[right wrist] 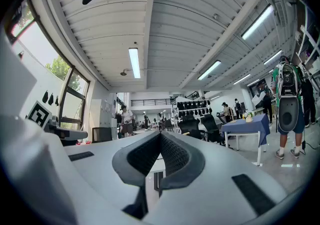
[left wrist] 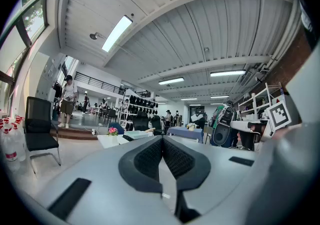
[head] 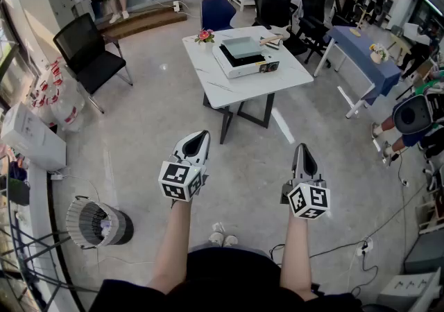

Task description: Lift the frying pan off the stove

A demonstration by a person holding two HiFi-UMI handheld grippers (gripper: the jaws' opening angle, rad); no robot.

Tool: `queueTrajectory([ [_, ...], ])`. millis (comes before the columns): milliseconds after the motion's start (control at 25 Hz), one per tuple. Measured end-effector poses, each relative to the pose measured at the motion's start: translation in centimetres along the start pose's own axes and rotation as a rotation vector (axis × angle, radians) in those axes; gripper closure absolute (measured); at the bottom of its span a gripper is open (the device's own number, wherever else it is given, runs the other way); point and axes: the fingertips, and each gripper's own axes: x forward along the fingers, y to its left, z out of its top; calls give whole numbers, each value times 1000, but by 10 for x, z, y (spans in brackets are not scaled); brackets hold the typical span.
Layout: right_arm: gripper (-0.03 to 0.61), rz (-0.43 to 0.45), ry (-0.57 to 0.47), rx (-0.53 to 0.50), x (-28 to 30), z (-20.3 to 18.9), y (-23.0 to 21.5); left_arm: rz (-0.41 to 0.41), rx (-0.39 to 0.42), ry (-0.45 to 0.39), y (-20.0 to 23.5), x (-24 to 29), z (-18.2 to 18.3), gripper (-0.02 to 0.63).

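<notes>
A person's two bare forearms reach forward, each hand holding a grey two-jaw gripper with a marker cube. The left gripper [head: 198, 137] and the right gripper [head: 303, 148] point level over the pale grey floor [head: 139, 144], both with jaws clenched tip to tip and nothing between them. Well ahead stands a white marble-look counter [head: 211, 85]. On it sits a white portable stove [head: 243, 68], with the pale green frying pan [head: 241, 47] resting on top. A small pot of pink flowers [head: 205, 36] stands beside the stove.
</notes>
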Motion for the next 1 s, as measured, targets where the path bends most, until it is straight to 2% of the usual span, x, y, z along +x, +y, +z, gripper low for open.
queueTrajectory([
  [520, 577, -17, -4, 5, -7, 2, -5, -4, -3, 5, -6, 0, -1, 595],
  [800, 577, 1, -13, 44, -5, -1, -5, -3, -9, 13, -6, 2, -5, 595],
  [1000, 575, 6, 13, 33, -3, -9, -3, -11, -12, 27, -7, 4, -10, 595],
])
